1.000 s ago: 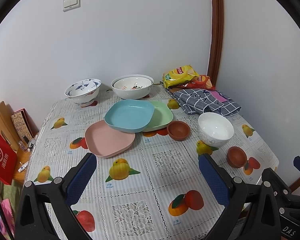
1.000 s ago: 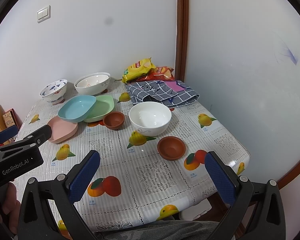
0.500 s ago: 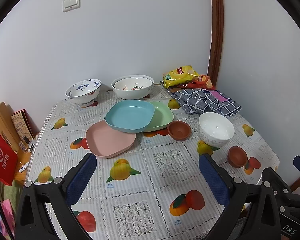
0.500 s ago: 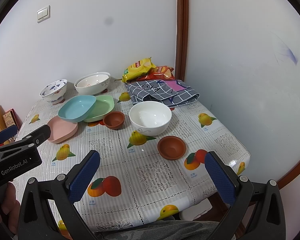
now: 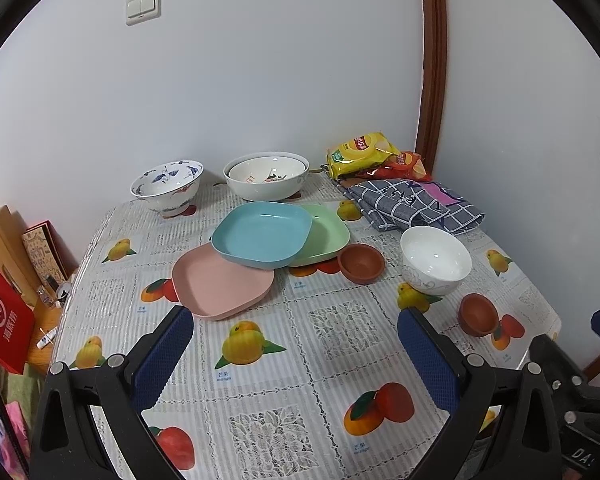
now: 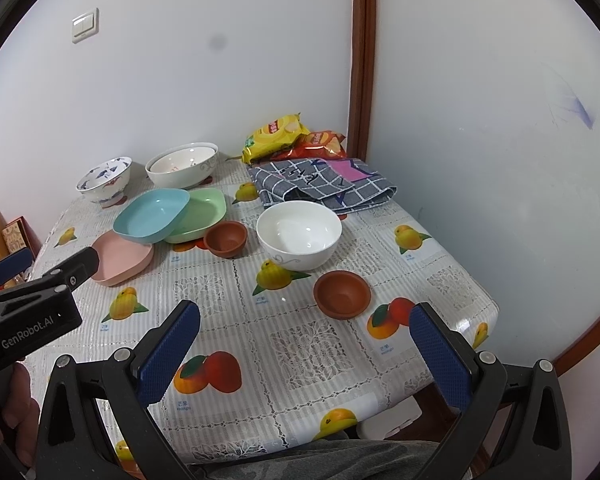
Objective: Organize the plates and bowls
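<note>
A blue plate (image 5: 262, 240) lies tilted over a pink plate (image 5: 224, 286) and a green plate (image 5: 328, 236). Two small brown bowls (image 5: 360, 262) (image 5: 478, 314) flank a white bowl (image 5: 436, 258). A blue-patterned bowl (image 5: 168, 186) and a large white bowl (image 5: 266, 176) stand at the back. My left gripper (image 5: 296, 332) is open and empty above the table's front. My right gripper (image 6: 306, 328) is open and empty, near the nearer brown bowl (image 6: 342, 294); the white bowl (image 6: 298, 234) lies beyond.
A checked cloth (image 5: 412, 206) and snack bags (image 5: 364, 154) lie at the back right corner. The table's right edge (image 6: 488, 308) is close to the wall. A wooden shelf with a red box (image 5: 4, 320) stands left of the table.
Both grippers have barely shifted; the dishes stay where they were.
</note>
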A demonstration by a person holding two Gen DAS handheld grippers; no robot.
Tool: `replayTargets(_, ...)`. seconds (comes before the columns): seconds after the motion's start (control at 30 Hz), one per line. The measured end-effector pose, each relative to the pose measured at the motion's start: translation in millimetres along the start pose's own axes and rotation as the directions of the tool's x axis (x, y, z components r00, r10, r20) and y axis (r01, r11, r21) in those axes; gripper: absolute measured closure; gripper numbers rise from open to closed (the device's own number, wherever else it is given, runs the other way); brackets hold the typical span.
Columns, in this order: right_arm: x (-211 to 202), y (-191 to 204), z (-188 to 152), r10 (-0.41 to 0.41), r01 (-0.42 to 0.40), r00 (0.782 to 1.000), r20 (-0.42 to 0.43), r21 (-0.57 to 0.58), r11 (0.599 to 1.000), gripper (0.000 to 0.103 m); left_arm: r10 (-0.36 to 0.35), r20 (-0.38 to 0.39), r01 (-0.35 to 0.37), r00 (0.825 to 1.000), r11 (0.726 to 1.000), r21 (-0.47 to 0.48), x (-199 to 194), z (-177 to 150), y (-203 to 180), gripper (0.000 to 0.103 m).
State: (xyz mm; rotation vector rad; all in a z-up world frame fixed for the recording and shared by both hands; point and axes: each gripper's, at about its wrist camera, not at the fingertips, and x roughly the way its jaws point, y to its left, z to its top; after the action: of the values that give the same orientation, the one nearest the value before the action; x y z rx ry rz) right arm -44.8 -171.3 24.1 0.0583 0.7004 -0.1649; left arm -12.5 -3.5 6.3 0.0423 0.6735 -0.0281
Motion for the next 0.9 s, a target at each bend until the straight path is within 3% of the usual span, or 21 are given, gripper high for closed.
replayTargets(0.43, 12, 9, 1, 0.048, -0.048, 0.998, -0.026, 0.005, 0.999, 0.0, -0.026, -0.03, 0.026, 0.999, 1.0, 0.004, 21, 4, 3, 0.0)
replayTargets(0.6, 6, 18, 9, 0.062, -0.062, 0.998, 0.009, 0.004, 0.998, 0.0, -0.034, -0.037, 0.034, 0.999, 0.999, 0.003, 33, 12, 10, 0.0)
replayTargets(0.77, 7, 35, 22, 0.087, -0.085, 0.996, 0.028, -0.061, 0.994, 0.0, -0.051, -0.06, 0.051, 0.997, 0.999, -0.001, 47, 22, 26, 0.0)
replayTargets(0.9, 22, 55, 45, 0.053, -0.047, 0.998, 0.04, -0.14, 0.989, 0.0, -0.021, -0.074, 0.021, 0.997, 1.0, -0.012, 64, 32, 40, 0.0)
